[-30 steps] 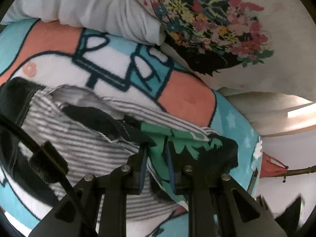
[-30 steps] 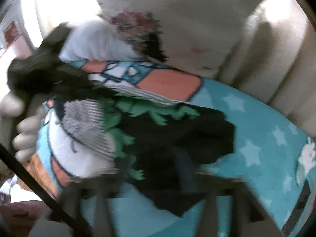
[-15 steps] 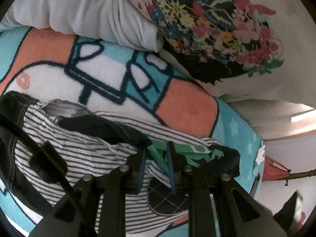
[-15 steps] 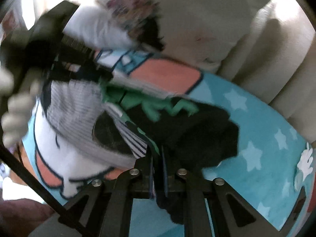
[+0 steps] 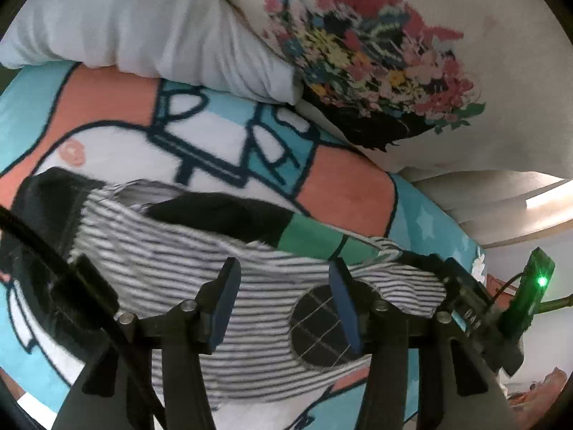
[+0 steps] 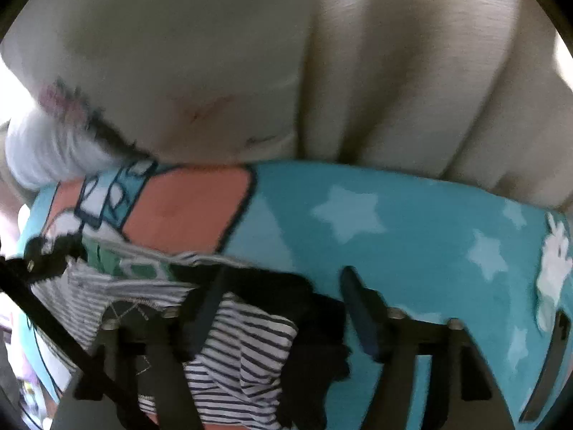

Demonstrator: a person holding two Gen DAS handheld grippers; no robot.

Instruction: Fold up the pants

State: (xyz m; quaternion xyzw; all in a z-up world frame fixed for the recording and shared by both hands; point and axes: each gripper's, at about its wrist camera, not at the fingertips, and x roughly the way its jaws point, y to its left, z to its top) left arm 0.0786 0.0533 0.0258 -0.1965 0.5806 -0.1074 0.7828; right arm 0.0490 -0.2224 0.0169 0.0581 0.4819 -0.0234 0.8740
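The pants [image 5: 186,268] are black-and-white striped with black and green parts and a round dark patch [image 5: 318,326]. They lie folded in a heap on a cartoon-print blanket [image 5: 222,143]. My left gripper [image 5: 283,304] is open just above the striped cloth, holding nothing. In the right wrist view the pants [image 6: 247,351] lie under my right gripper [image 6: 283,311], which is open and empty over their black edge. The other gripper shows at the right edge of the left wrist view [image 5: 501,308].
A white pillow [image 5: 150,32] and a floral cushion [image 5: 386,53] lie behind the pants. A cream sofa back [image 6: 322,71] rises behind the blanket [image 6: 412,233]. The blanket's edge drops off at the right.
Both grippers have opened and let go of the pants. The cloth has dropped flat, striped side up. The right gripper has moved in low over the pants.
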